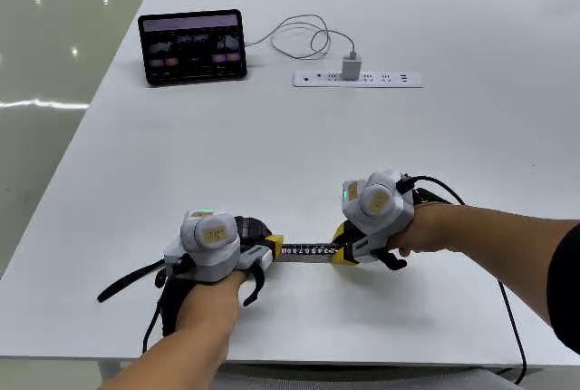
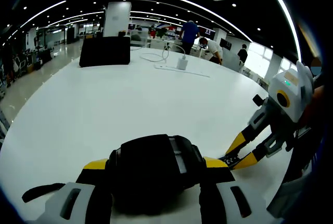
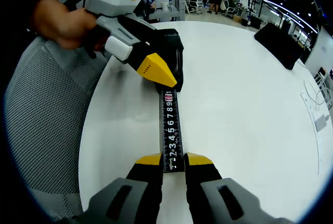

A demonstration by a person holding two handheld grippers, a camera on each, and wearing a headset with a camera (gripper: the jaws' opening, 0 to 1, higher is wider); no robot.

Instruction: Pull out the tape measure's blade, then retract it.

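Two grippers shared one tape measure point(image 1: 252, 227) near the front edge of the white bench point(image 1: 362, 136). The left gripper point(image 2: 156, 164) had its fingers point(image 2: 96, 164) closed against both sides of the black case point(image 2: 153, 177), which rested on the bench. The right gripper point(image 3: 174, 160) had its fingers point(image 3: 149, 160) pinched together on the very tip of the blade point(image 3: 168, 120). A short straight run of blade, numbers up, bridged the gap between the two grippers, low over the bench; whether it touched the top could not be told. With so little blade out, the work looked to be near one end of the stroke, though pull and return could not be told apart from this alone. The main risk was the tip slipping from that narrow pinch: the spring would then whip the blade back and the tip would strike the case's mouth. A pull off the blade's line, or a lift of the right gripper, could kink the thin steel or twist the case in the left fingers, since it was held only by its sides. Letting the return run fast would jolt the case likewise. A tablet point(image 1: 192, 45) and a power strip point(image 1: 358, 78) lay well apart at the far side.
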